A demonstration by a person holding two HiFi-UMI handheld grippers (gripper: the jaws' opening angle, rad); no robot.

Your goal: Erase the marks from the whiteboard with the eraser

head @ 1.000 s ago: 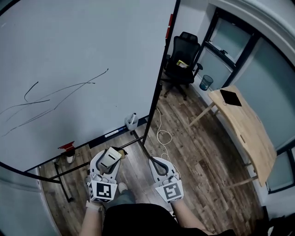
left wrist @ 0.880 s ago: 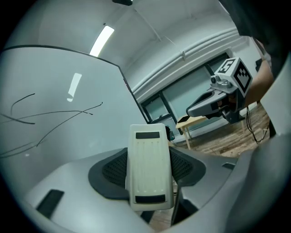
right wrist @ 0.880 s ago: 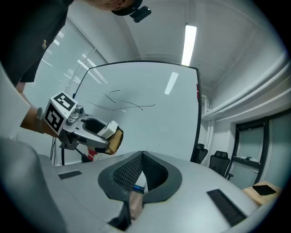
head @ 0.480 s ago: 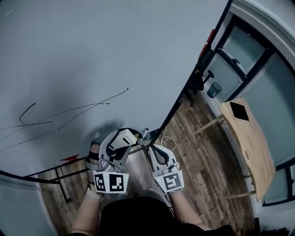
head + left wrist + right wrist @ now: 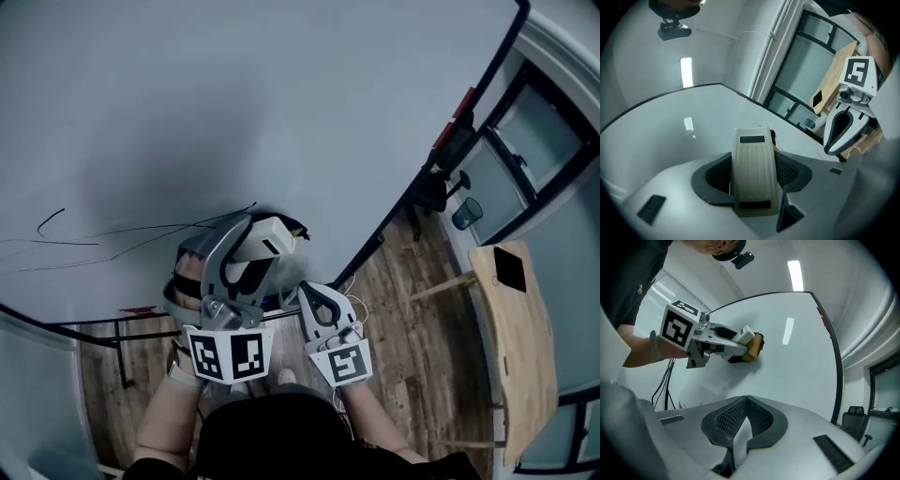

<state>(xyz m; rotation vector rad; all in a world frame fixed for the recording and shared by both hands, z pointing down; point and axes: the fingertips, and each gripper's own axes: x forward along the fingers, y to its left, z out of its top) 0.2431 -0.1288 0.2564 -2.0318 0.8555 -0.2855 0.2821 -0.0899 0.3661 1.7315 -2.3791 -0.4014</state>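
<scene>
Head view: at 6 o'clock, the right gripper (image 5: 316,298) has its jaws fully together with nothing between them. Just beside it at 7 o'clock, the left gripper (image 5: 253,246) has its jaws clamped on the sides of the beige eraser (image 5: 270,235). The eraser meets the whiteboard (image 5: 281,94) at the right end of the thin black marks (image 5: 112,234), which run toward 9 o'clock. Beyond the board's black frame, from 3 to 4 o'clock, are wood-plank floor (image 5: 403,309), a wooden table (image 5: 525,347) and a small bin (image 5: 466,213).
</scene>
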